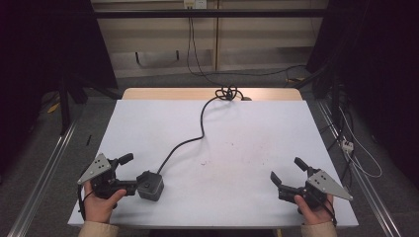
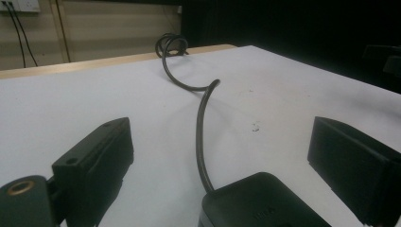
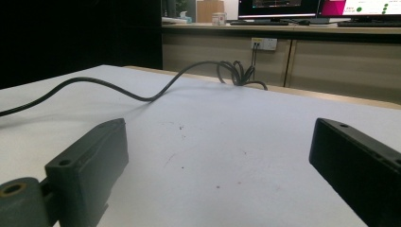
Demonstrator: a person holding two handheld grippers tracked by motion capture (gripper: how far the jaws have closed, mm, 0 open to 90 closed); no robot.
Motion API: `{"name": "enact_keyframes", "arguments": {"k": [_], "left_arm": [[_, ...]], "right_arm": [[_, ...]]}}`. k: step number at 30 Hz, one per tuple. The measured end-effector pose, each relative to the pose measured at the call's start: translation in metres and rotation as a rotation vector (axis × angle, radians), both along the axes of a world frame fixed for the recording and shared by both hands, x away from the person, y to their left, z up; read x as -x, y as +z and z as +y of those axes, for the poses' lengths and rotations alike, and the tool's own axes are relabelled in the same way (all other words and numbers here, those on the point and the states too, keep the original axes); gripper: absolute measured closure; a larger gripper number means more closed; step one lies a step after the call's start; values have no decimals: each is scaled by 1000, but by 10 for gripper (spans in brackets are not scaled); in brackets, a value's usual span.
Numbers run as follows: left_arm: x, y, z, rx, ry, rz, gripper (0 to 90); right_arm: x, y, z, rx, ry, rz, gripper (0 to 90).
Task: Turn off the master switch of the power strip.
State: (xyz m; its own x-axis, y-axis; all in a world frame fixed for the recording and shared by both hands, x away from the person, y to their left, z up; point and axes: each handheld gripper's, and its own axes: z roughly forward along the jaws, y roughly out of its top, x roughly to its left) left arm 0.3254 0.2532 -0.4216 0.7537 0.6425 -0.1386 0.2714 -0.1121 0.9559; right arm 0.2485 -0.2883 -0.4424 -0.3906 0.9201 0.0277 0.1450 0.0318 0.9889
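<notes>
A black power adapter (image 1: 149,185) lies near the front left of the white table (image 1: 247,128). Its black cable (image 1: 188,140) snakes to a coil (image 1: 227,93) at the far edge. My left gripper (image 1: 131,173) stands open right beside the adapter, one jaw tip close to its left side. In the left gripper view the adapter (image 2: 265,201) sits low between the open jaws of the left gripper (image 2: 220,137), and the pads are clear of it. My right gripper (image 1: 286,169) rests open at the front right with nothing between its jaws; the right gripper view shows bare table in the gap of the right gripper (image 3: 217,137).
The tabletop has a wooden far edge (image 1: 173,94). Metal rails (image 1: 44,173) run along the floor on both sides of the table. A wall socket (image 3: 264,43) and monitors (image 3: 279,7) stand behind the table. Loose cables (image 1: 360,158) lie on the floor at the right.
</notes>
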Motion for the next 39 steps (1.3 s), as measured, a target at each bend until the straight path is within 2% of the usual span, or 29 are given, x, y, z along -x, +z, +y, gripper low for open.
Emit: {"name": "enact_keyframes", "arguments": {"k": [12,15,21,24,28,30,34,39], "left_arm": [[1,2,2,-10,-18,-6,254],[2,2,1,-21,-33,-14,346],[2,1,0,-23,-41,-22,472],[1,1,1,-38,-48,-31,526],[2,2,1,-43,-52,-32,571],[2,3,0,-26,-64,-21,572],[2,5,1,-17,-57,-32,585],[1,5,1,-11,-76,-13,599]], "right_arm": [[0,0,0,0,-2,-1,50],[0,0,-1,-1,-5,-1,51],[0,0,-1,0,-6,-3,52],[0,0,-1,0,-6,-4,52],[1,1,-2,1,-8,-8,53],[1,1,-2,-4,-11,-7,54],[1,1,-2,-5,-9,-5,56],[1,1,-3,-4,-10,-4,56]]}}
